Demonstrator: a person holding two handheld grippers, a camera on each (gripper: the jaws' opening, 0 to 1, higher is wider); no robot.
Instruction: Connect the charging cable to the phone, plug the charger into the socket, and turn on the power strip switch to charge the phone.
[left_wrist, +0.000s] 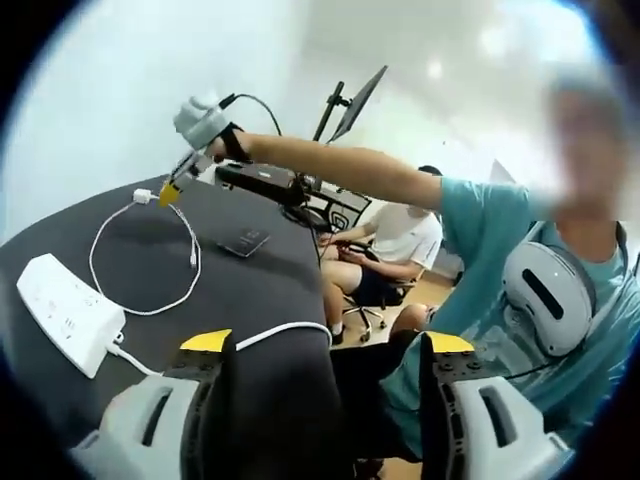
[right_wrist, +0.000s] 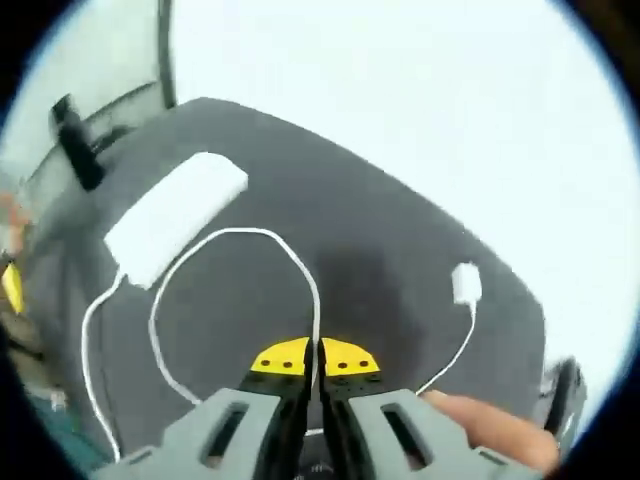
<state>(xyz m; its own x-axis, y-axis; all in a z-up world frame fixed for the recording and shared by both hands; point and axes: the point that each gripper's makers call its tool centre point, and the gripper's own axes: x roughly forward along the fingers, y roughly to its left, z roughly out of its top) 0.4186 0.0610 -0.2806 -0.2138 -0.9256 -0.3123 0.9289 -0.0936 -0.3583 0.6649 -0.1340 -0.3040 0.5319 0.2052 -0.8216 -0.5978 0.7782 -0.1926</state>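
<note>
Right gripper (right_wrist: 312, 362) clenched on the white charging cable (right_wrist: 300, 270), pinching it near its free end, probably to bring the connector toward the phone (left_wrist: 246, 241) lying on the dark table (left_wrist: 260, 290). Left gripper (left_wrist: 325, 345) released, jaws wide apart, waiting near the power strip (left_wrist: 68, 312). Charger (right_wrist: 466, 283) lying unplugged on the table.

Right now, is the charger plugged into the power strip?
No. The charger lies loose on the table, apart from the power strip.

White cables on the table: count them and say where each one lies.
2. The charging cable loops across the dark table, pinched in the right hand-held gripper and ending at the charger. The power strip cord trails off the table's edge. More may be hidden.
</note>
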